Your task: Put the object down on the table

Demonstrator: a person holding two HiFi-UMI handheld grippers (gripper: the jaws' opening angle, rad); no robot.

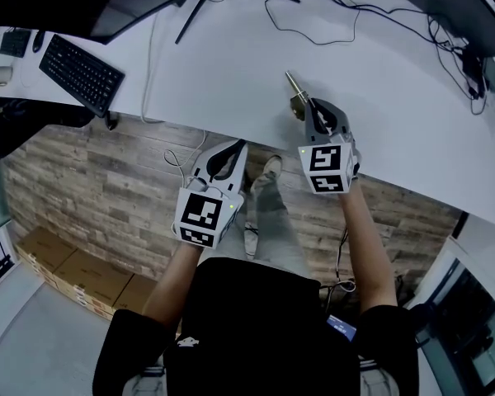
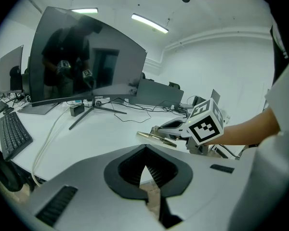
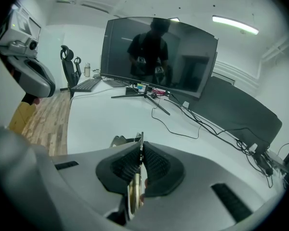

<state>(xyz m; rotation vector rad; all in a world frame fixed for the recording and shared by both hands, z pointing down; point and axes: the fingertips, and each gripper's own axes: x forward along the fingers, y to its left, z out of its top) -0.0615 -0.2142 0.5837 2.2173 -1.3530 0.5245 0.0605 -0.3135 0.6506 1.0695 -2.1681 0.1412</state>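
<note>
My right hand-held gripper (image 1: 310, 110) is pressed together on a thin brass-coloured object (image 1: 296, 87). The object sticks out ahead of the jaws over the white surface (image 1: 231, 64), near its front edge. I cannot tell if it touches there. My left hand-held gripper (image 1: 231, 148) is closed with nothing in it, over the wooden floor (image 1: 107, 188).

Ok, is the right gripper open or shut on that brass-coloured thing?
Shut on it: in the right gripper view, the right gripper has its jaws pressed against both sides of the thin brass-coloured object, no gap between.
</note>
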